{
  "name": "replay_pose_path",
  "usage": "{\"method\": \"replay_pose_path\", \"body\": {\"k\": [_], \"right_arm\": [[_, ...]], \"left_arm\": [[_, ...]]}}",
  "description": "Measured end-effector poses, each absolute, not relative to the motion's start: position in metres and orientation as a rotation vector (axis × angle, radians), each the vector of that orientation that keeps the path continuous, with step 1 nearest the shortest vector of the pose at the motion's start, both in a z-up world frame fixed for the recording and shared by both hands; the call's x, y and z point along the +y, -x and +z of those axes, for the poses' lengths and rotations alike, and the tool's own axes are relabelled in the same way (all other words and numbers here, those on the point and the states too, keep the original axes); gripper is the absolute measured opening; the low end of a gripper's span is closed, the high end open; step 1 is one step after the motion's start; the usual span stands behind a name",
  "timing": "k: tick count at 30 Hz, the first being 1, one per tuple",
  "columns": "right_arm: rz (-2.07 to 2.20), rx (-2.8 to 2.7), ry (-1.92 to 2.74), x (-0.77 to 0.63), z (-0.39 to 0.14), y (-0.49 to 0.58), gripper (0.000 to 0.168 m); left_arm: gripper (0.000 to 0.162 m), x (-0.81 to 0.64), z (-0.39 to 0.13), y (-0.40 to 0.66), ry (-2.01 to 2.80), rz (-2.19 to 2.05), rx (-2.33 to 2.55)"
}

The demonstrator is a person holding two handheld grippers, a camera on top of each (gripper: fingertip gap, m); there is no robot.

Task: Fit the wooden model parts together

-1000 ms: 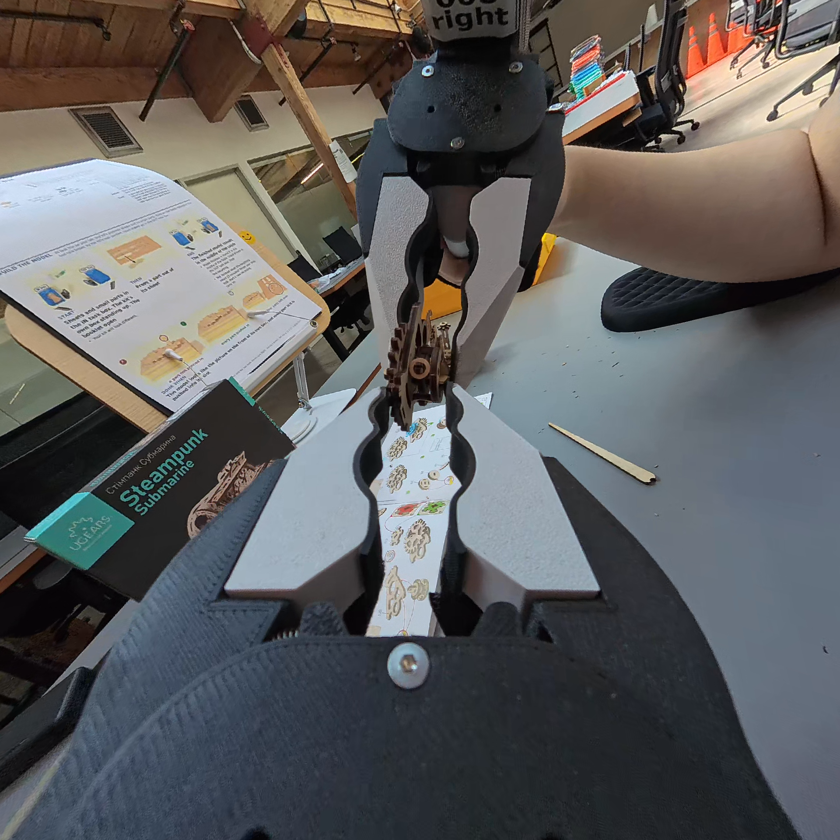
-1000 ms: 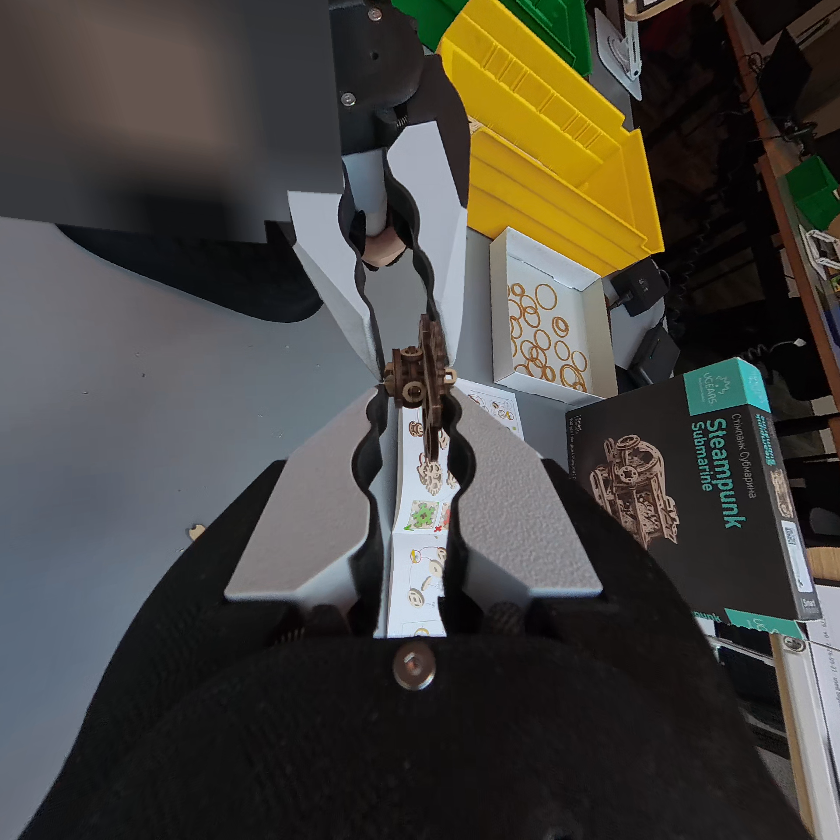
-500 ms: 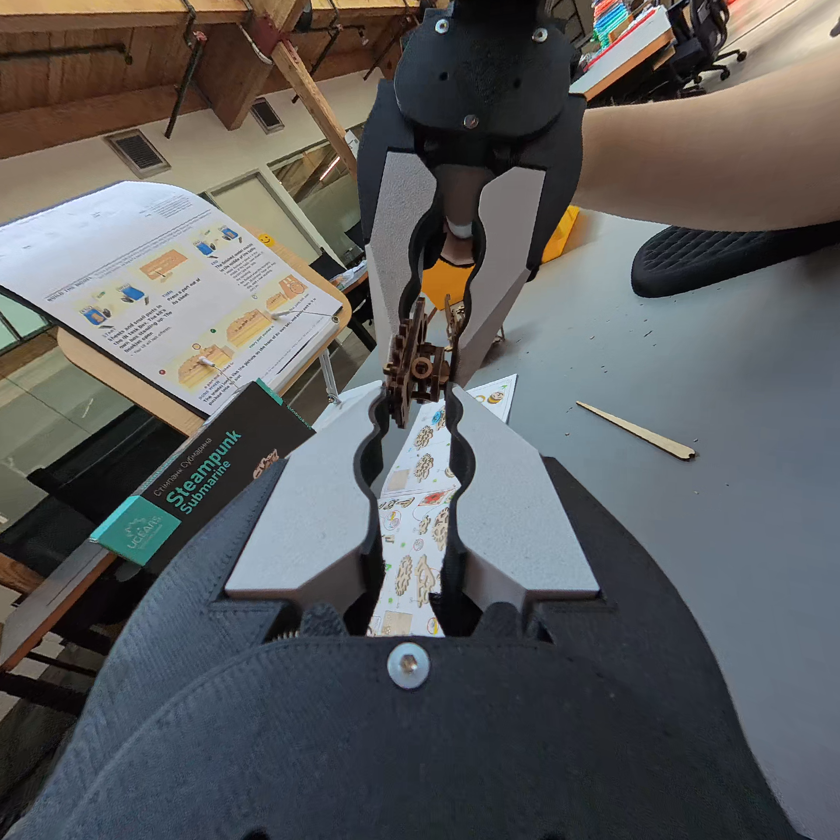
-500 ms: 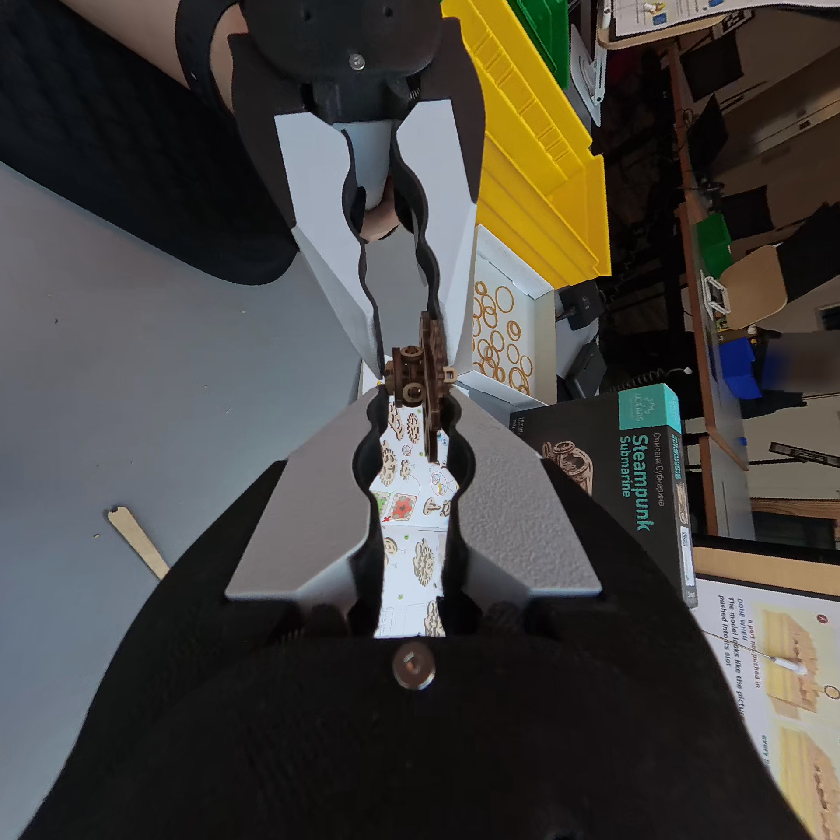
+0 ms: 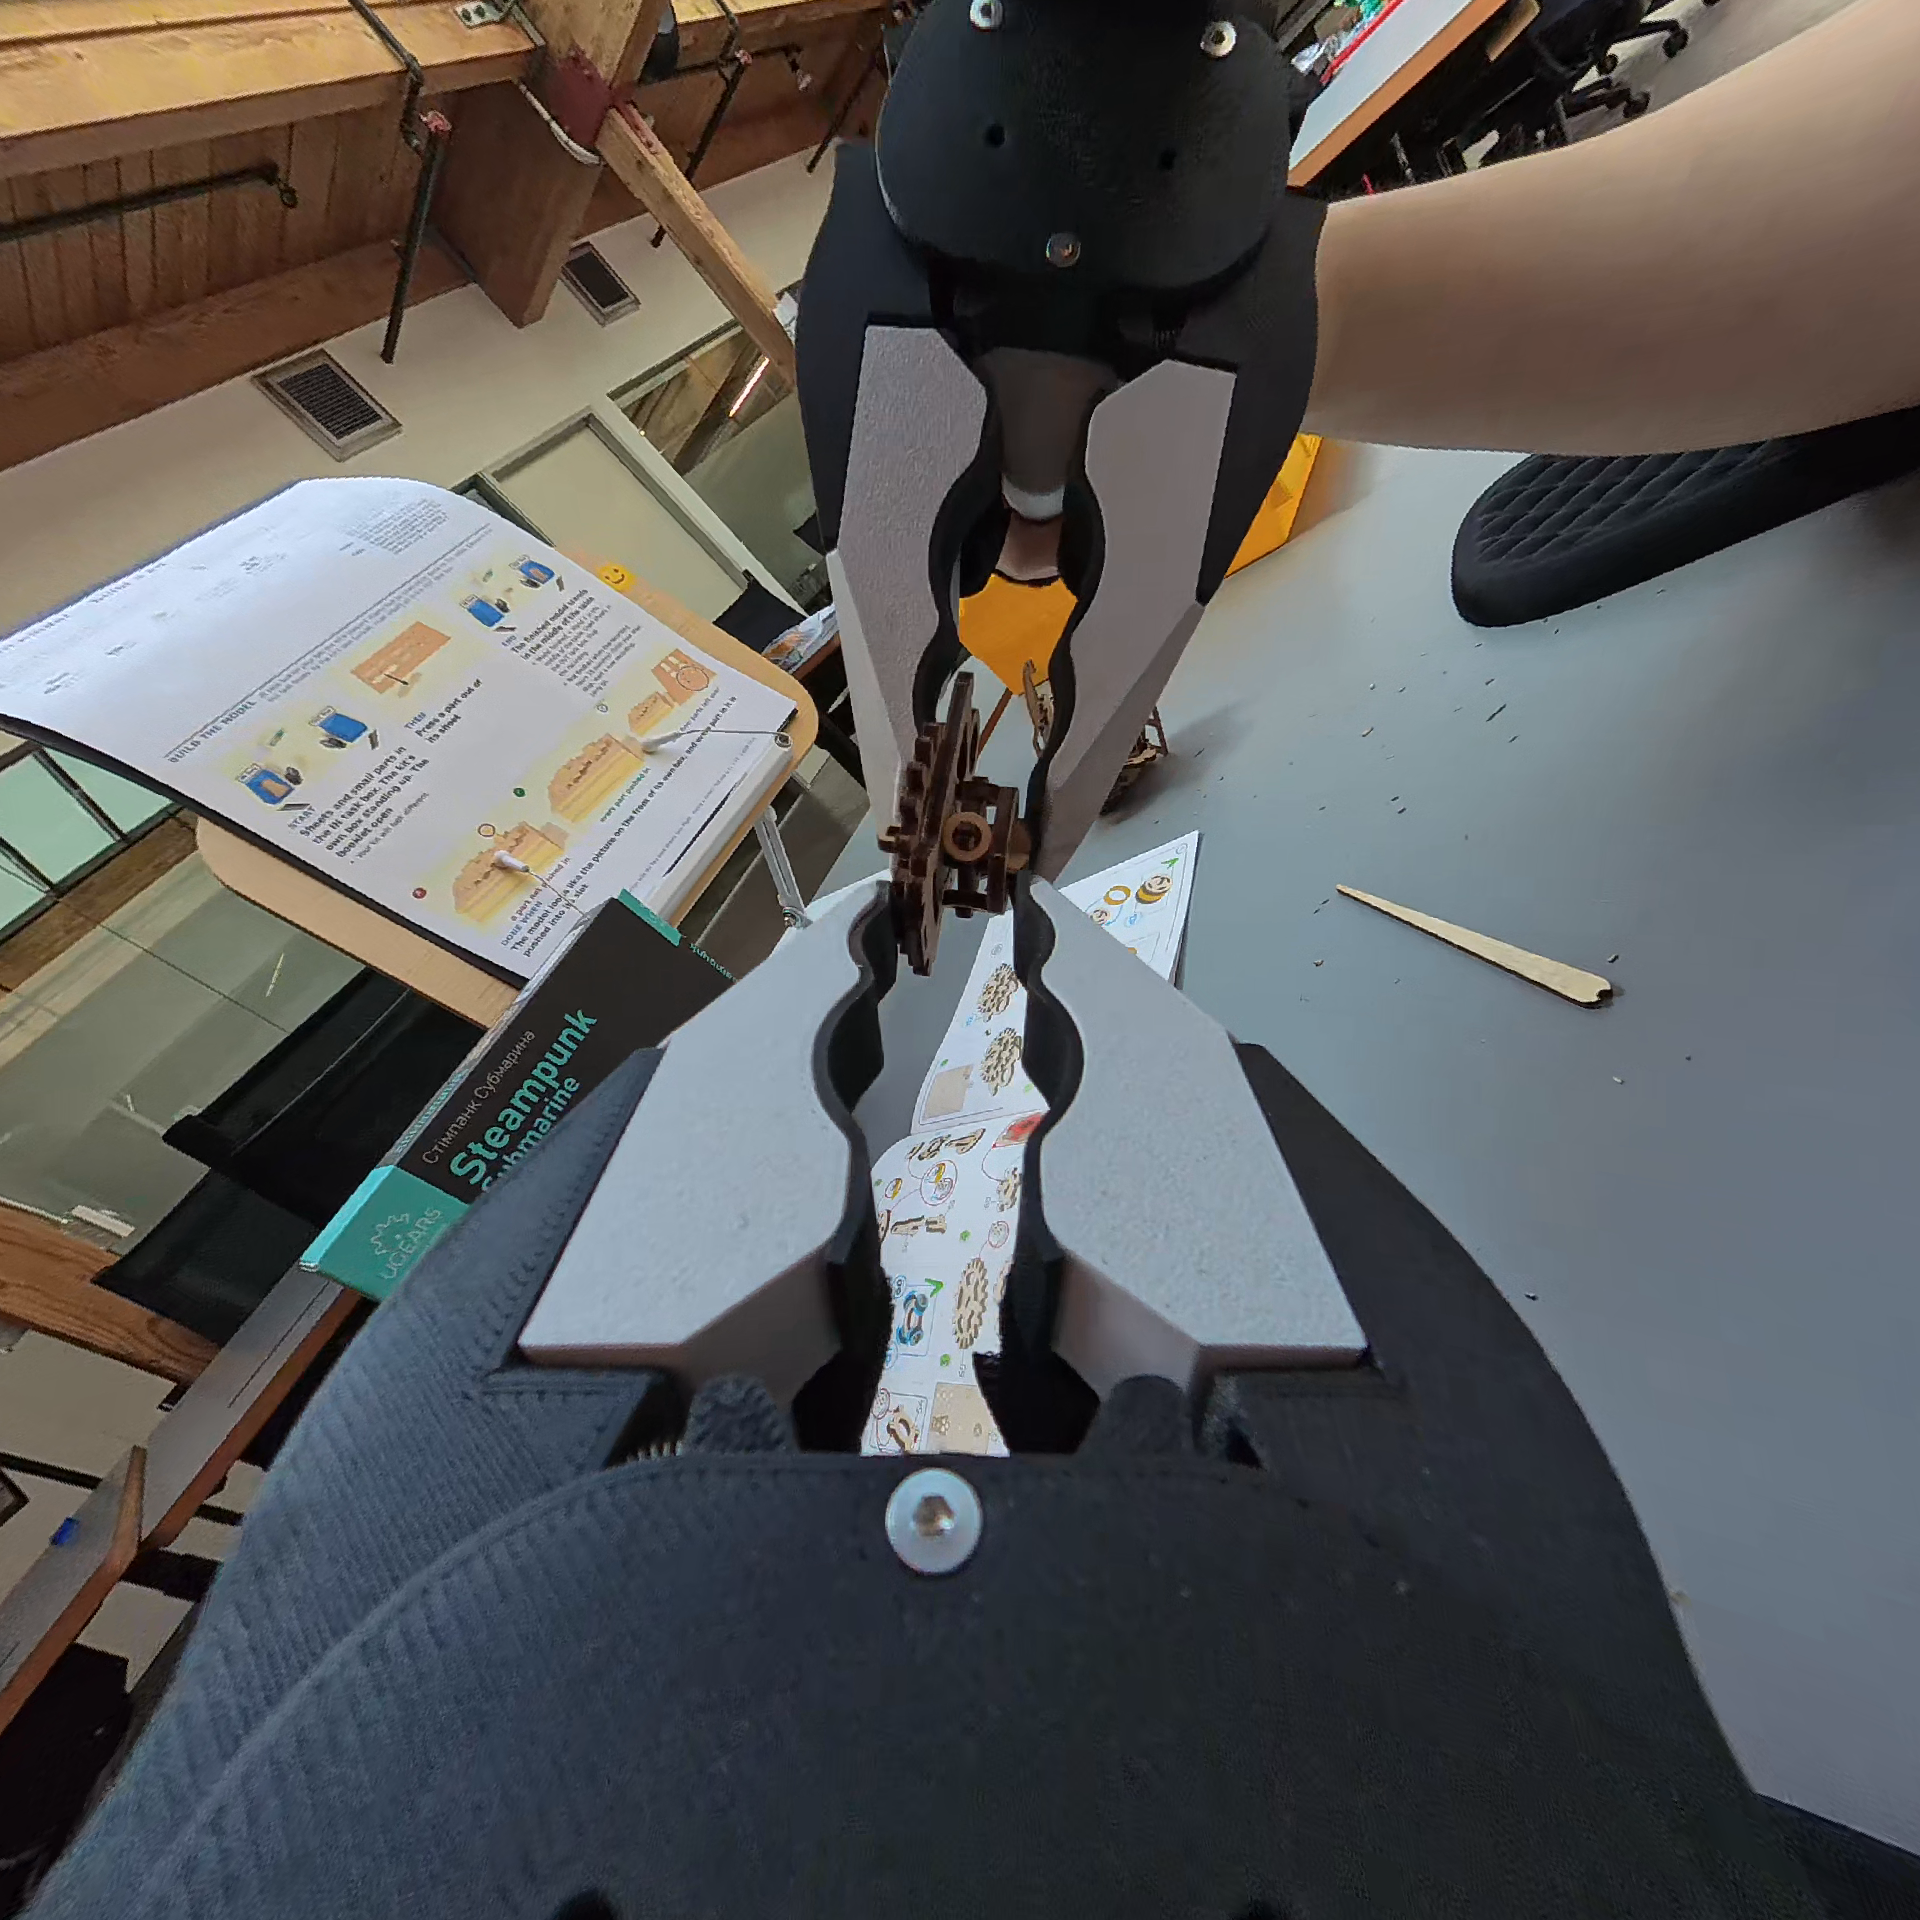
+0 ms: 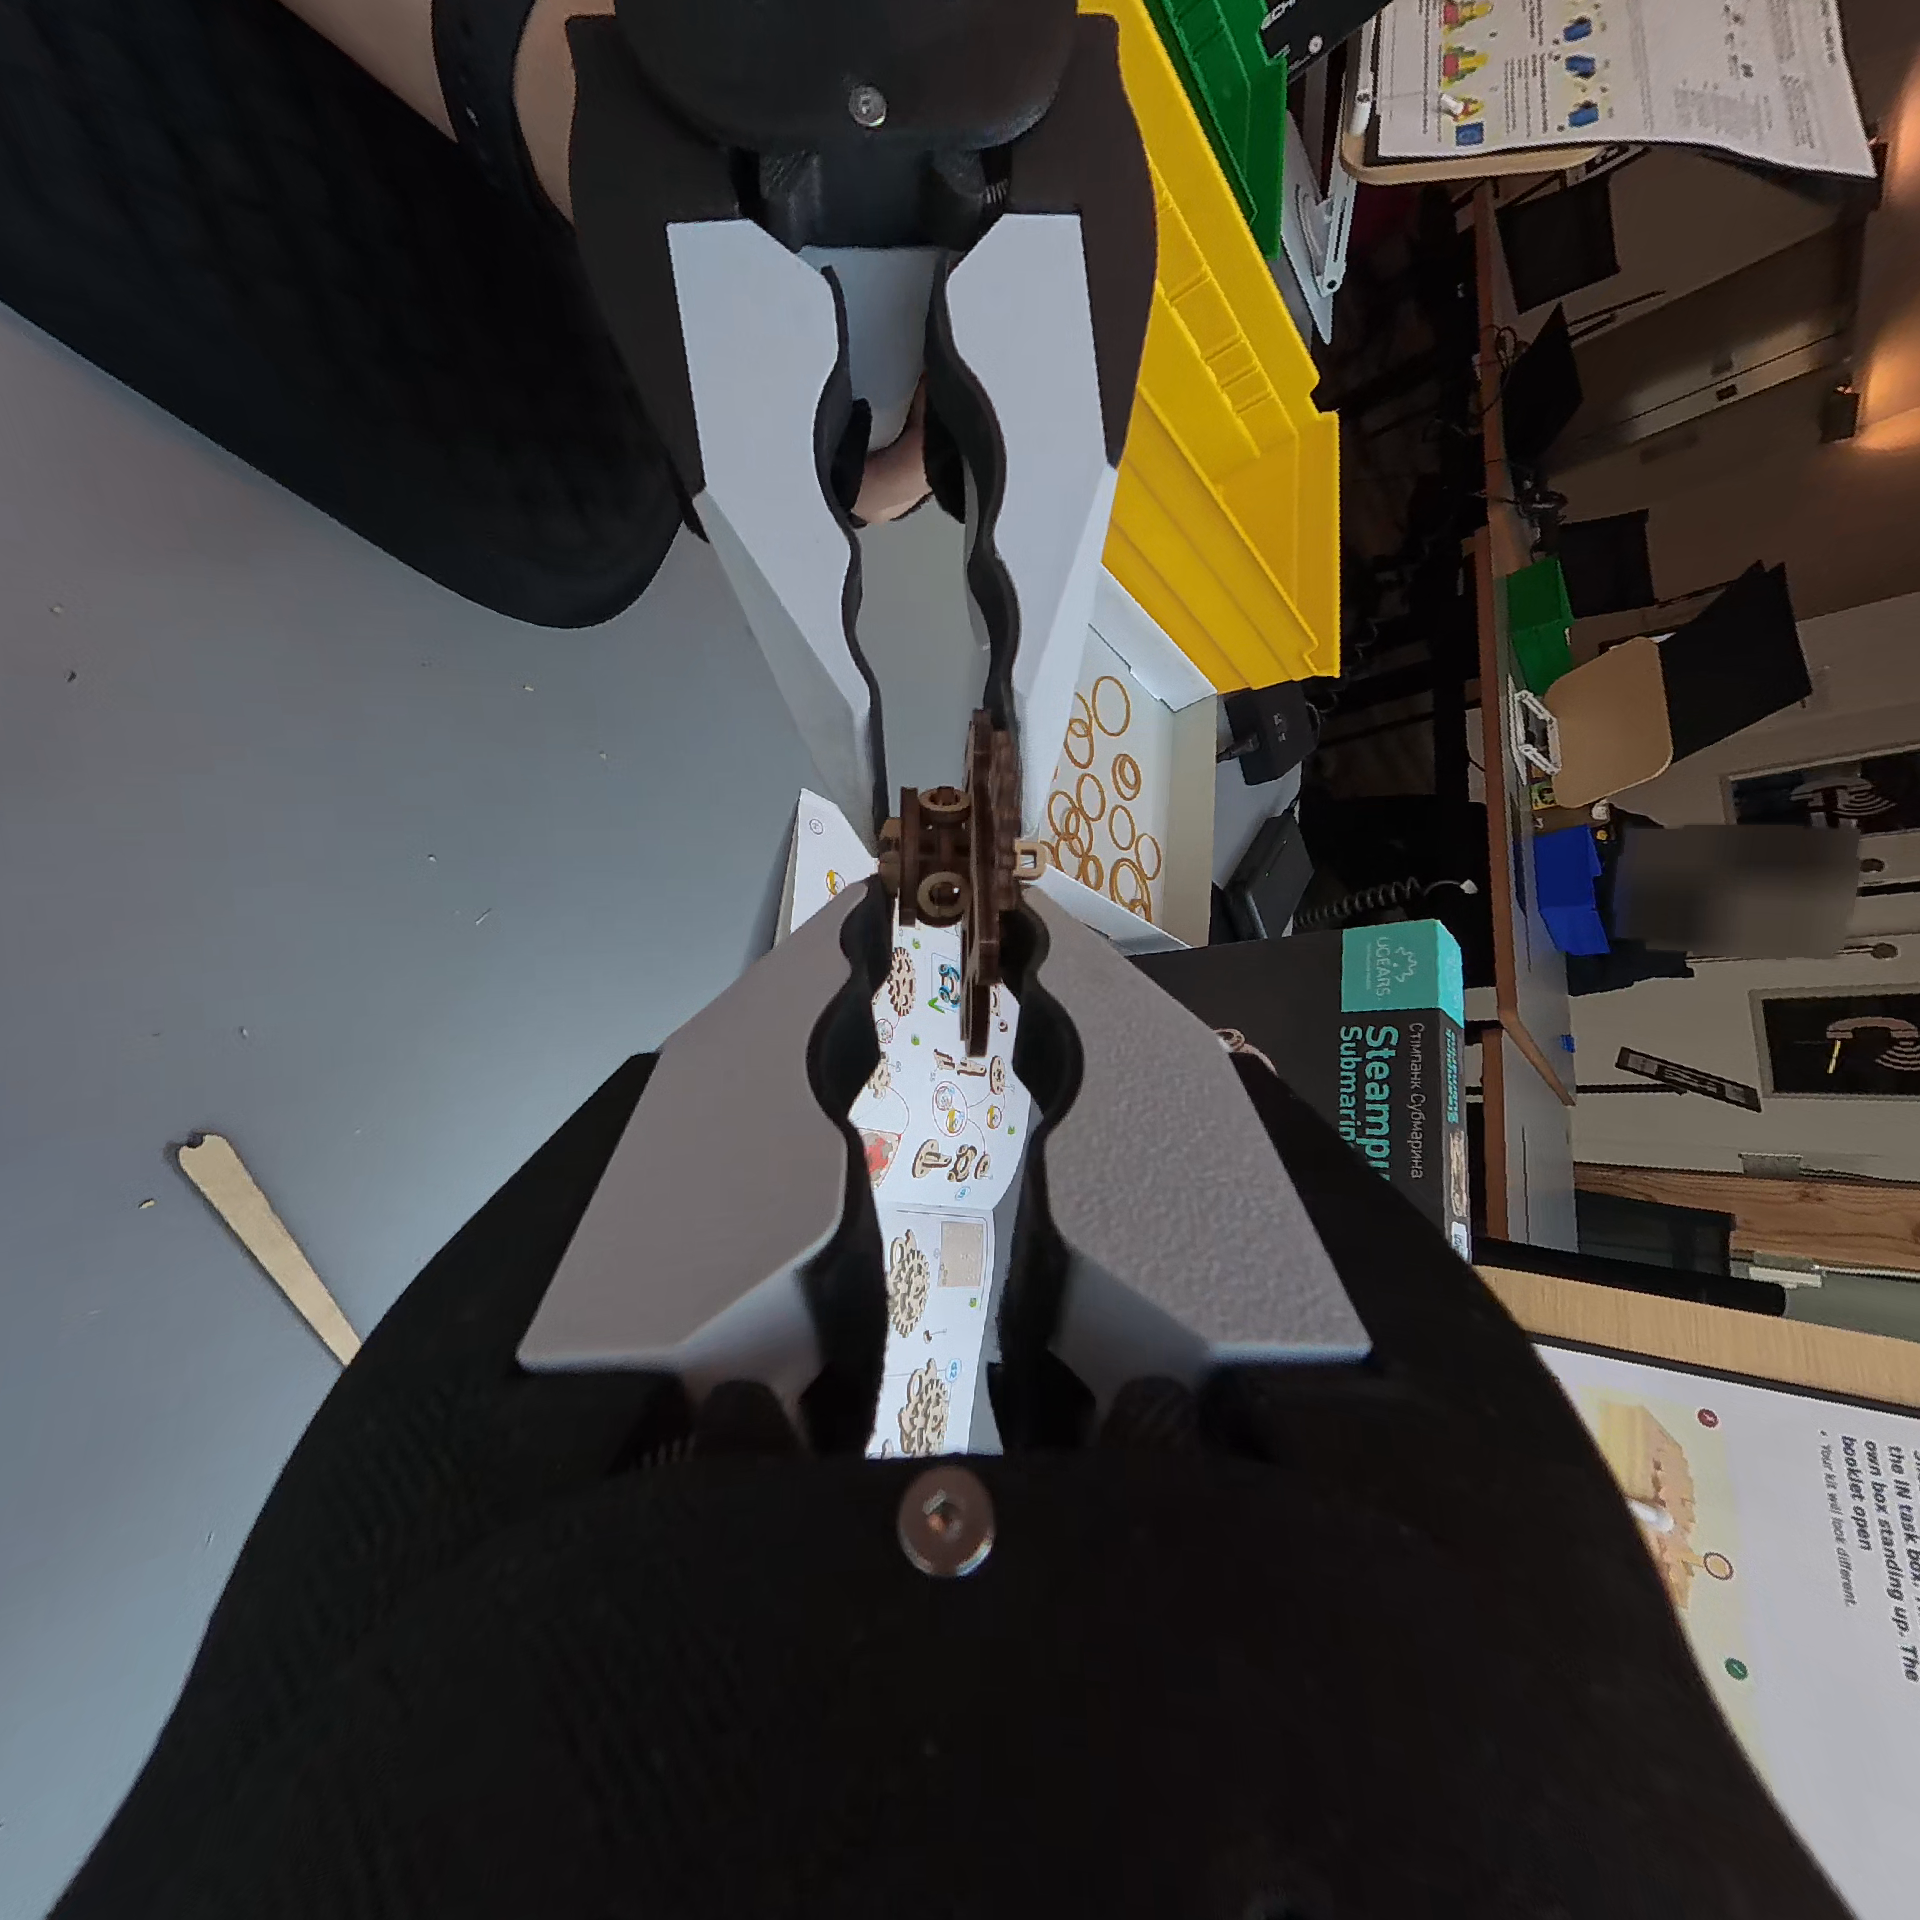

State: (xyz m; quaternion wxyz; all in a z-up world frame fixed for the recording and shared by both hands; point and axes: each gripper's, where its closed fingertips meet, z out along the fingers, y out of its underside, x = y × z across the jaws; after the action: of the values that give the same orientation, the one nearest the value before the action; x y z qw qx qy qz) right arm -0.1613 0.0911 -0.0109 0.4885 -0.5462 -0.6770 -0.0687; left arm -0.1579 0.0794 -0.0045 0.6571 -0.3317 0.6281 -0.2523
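A small dark wooden gear assembly (image 5: 951, 831) hangs above the grey table (image 5: 1558, 1195), held between both grippers, which meet tip to tip. My left gripper (image 5: 961, 909) is shut on its lower part, with the toothed disc reaching down between the fingers. My right gripper (image 5: 971, 795) comes in from above and is shut on the upper part. In the right wrist view the assembly (image 6: 961, 862) sits at my right gripper's (image 6: 951, 914) tips, with the left gripper (image 6: 940, 800) opposite. A pictured instruction booklet (image 5: 966, 1174) lies on the table below.
A dark kit box (image 5: 520, 1091) lies to the left, with an instruction sheet on a stand (image 5: 416, 707) behind it. A flat wooden stick (image 5: 1475, 945) lies to the right. A black pad (image 5: 1662, 530), yellow bins (image 6: 1216, 416) and a white box of rings (image 6: 1101, 790) are nearby. Only a small space, under 4 cm, lies between the two pairs of fingers.
Both grippers have swung and tilted together with the gear assembly still held between them. The background has shifted in both views, and the wooden stick has come into the right wrist view.
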Motion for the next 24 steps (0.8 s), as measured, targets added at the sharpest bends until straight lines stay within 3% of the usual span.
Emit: {"method": "replay_pose_path", "body": {"k": [8, 13, 17, 24], "right_arm": [[-0.059, -1.626, 1.384, 0.091, -0.015, 0.161, 0.023], [0.323, -1.594, 1.508, 0.068, -0.005, 0.143, 0.030], [0.657, -1.447, 1.564, 0.065, 0.012, 0.134, 0.008], [0.671, -1.524, 1.576, 0.062, -0.006, 0.145, 0.011]], "left_arm": [[0.020, 0.078, -0.007, 0.157, 0.684, -0.504, 1.417], [0.016, 0.071, -0.023, 0.150, 0.413, -0.054, 1.468], [0.016, 0.062, -0.029, 0.145, 0.380, -0.061, 1.481], [0.016, 0.056, -0.037, 0.142, 0.292, 0.007, 1.517]]}}
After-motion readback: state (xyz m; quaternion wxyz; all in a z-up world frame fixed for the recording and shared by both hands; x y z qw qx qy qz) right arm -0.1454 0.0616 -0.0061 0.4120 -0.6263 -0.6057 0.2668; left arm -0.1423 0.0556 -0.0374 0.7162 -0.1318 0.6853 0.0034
